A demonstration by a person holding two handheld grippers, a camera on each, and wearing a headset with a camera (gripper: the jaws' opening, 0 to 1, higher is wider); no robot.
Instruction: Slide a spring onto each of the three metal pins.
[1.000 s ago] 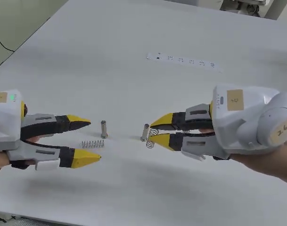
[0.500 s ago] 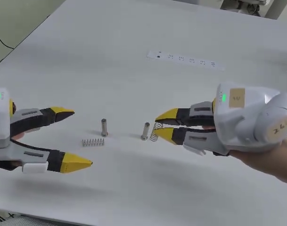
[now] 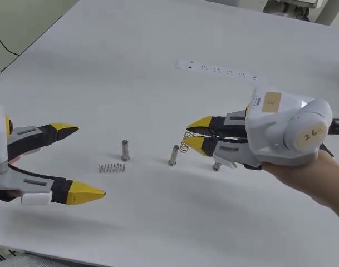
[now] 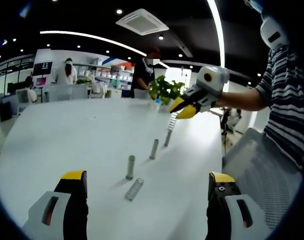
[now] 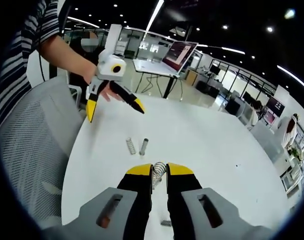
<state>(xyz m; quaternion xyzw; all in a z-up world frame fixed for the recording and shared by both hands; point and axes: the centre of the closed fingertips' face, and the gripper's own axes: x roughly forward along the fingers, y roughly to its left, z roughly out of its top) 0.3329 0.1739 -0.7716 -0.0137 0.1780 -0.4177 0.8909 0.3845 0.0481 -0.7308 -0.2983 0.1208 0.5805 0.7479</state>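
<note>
right hand-held gripper: jaws pinched together on one end of a spring. Gripping the end leaves the rest of the coil free to go over a pin.
spring position: off the table, hanging tilted from the jaw tips, just beside and above the middle pin. Not on it yet.
left hand-held gripper: jaws wide apart, nothing in them, held off to the side of the pins. Looks like it's keeping out of the way, ready for the next pickup.
loose spring: flat on the table just in front of the first pin, the one nearest the left hand-held gripper.
third pin: upright, partly tucked under the right hand-held gripper.
progress: all three pins look bare, so I'd call it 0 of 3.
next move: coil bore needs lining up over a pin top.
risk: a tilted spring could snag on the pin or knock it over.
</note>
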